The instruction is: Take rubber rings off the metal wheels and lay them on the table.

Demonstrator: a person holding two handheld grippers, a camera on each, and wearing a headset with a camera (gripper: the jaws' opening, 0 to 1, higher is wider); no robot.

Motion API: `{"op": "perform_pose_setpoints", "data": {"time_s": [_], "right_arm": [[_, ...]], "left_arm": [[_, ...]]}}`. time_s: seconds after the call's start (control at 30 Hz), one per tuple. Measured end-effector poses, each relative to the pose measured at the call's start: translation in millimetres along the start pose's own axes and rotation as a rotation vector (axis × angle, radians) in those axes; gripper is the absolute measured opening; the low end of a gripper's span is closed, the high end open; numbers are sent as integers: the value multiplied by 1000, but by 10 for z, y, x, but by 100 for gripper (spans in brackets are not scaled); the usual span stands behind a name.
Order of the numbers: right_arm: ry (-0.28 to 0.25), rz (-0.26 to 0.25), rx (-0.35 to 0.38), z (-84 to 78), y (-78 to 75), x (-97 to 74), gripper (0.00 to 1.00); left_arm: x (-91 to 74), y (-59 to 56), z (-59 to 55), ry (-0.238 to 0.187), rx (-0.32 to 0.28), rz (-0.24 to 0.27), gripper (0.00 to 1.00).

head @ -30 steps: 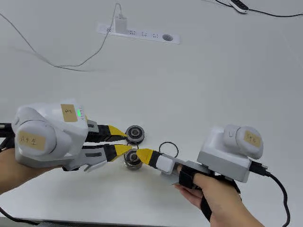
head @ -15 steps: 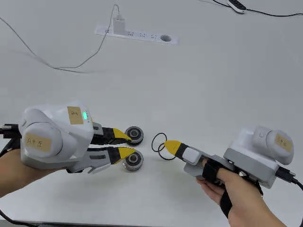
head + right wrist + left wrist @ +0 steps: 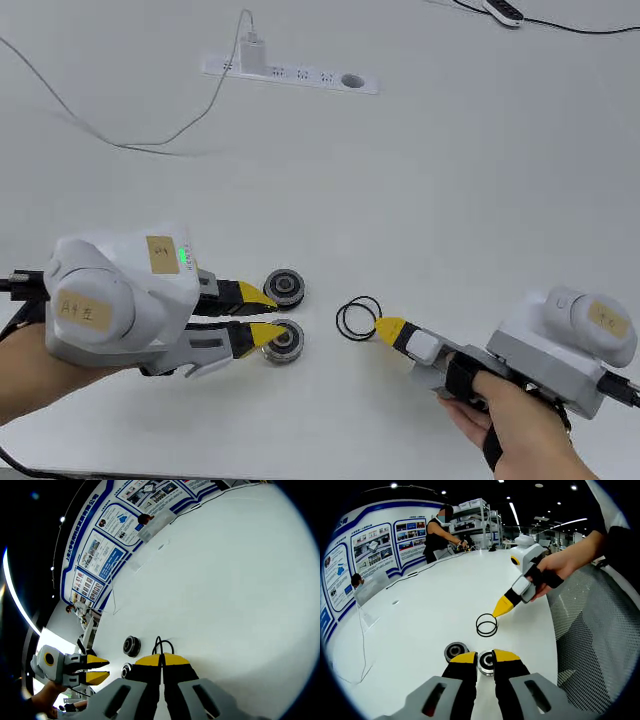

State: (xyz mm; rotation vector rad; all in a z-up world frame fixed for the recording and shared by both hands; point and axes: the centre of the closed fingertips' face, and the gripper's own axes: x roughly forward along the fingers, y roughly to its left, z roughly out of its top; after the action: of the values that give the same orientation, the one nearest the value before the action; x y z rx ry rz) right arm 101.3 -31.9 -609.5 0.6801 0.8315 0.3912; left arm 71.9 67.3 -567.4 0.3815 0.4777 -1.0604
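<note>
On the white table (image 3: pixel 450 180), just to the right of the near wheel (image 3: pixel 285 343), the change is easy to see. Half a second ago the right gripper (image 3: pixel 386 326) carried a rubber ring (image 3: pixel 376 312) tilted in the air, and now this ring lies flat, partly over the other ring (image 3: pixel 339 321) that was already there. The gripper itself has drawn back, further to the right of the near wheel and lower. I judge this to mean that two rings are off and laid down, and that the near wheel, which looks pale and metallic, is finished. The left gripper (image 3: pixel 266 315) sits just left of the near wheel with its jaws a little spread. In the left gripper view the near wheel stands between the two yellow tips, but I cannot tell if they press on it. The right gripper has its jaws pressed together. In the right gripper view the thin black ring comes out from between the tips, so it seems to pinch the ring's edge and has not yet released it. The far wheel (image 3: pixel 286 286), just behind the near wheel and apart from it, looks darker at its rim, so it probably carries its ring and comes next.
</note>
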Motion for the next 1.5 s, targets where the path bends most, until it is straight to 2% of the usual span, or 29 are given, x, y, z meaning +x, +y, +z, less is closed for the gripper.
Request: {"op": "perform_pose_setpoints", "data": {"time_s": [0.07,0.13,0.17,0.3,0.43,0.5,0.6,0.73,0.83,0.9,1.23,1.33,1.5], "right_arm": [[-2,-5,2,6,-6,0,4],[6,-29,-43,3,-32,-6,9],[8,-41,-72,3,-45,-12,9],[5,-43,-97,7,-18,-28,10],[30,-85,-252,-6,-53,-56,12],[40,-102,-292,-28,-53,-76,12],[21,-96,-266,-5,-40,-93,14],[-34,-54,-236,104,55,-112,15],[-153,72,-200,300,298,-130,17],[-178,117,-162,347,385,-151,17],[-131,149,-144,238,427,-84,21],[-105,147,-142,186,413,-58,21],[-99,158,-135,168,428,-60,21]], "left_arm": [[-1,-3,-5,2,1,-1,12],[3,-28,6,-4,-8,-13,13],[4,-33,5,-3,-8,-14,13],[9,-35,7,-1,-1,-13,13],[6,-29,-13,8,5,-11,12],[2,-27,-21,11,6,-11,12],[-5,-23,-33,15,9,-11,12],[-8,-5,-44,18,11,-7,12],[11,3,-78,32,17,-7,12],[27,-7,-101,40,19,-14,12],[94,-7,-122,49,21,-29,12],[110,67,-100,42,13,-16,12],[132,208,-66,38,9,10,12]]}}
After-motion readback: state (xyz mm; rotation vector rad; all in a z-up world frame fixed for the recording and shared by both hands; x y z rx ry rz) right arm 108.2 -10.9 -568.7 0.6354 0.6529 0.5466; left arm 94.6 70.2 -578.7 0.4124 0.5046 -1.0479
